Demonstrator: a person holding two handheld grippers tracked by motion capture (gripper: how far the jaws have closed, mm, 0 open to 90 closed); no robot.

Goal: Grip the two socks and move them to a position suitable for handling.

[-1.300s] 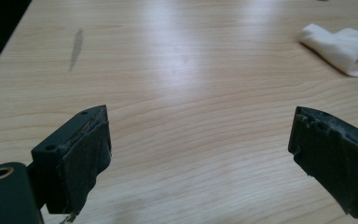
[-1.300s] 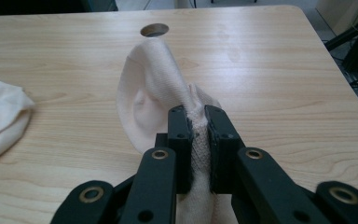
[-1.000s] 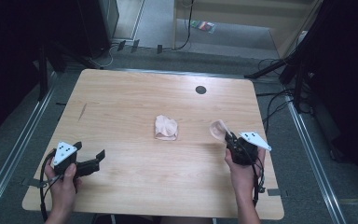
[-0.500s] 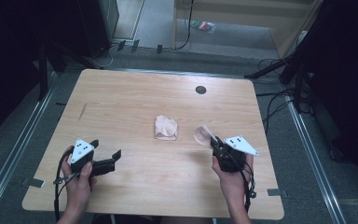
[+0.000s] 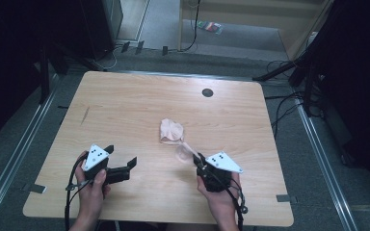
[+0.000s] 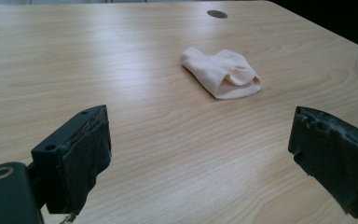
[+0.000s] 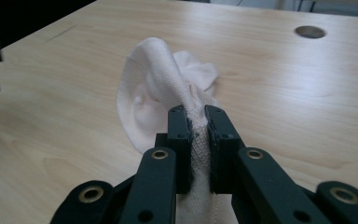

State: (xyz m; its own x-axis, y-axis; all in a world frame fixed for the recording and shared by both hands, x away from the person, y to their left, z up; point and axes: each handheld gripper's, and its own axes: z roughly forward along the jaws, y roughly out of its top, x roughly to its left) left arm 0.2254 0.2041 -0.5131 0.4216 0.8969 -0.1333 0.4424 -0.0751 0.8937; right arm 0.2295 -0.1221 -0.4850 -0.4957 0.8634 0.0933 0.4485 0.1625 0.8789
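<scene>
Nearest the table's (image 5: 139, 103) front edge, left gripper (image 5: 120, 166) in the left hand (image 5: 92, 185), jaws spread wide, nothing between. To its right, right gripper (image 7: 196, 116) clamped narrow on a pale pink sock (image 7: 154, 74), lifted off the wood. Just beyond, second sock (image 6: 221, 72) lying folded mid-table. Farther back, dark round hole (image 5: 207, 92).

— How many socks are counted?
— Two pale pink socks are counted: one folded sock (image 5: 171, 131) lying on the table (image 5: 125, 106), and a second sock (image 7: 156, 88) pinched between jaws.
— And grippers?
— Two are seen, a left gripper (image 5: 120, 166) and a right gripper (image 5: 197, 161).
— Anything else on the tabletop?
— One round dark hole (image 5: 207, 92) is noted.
</scene>
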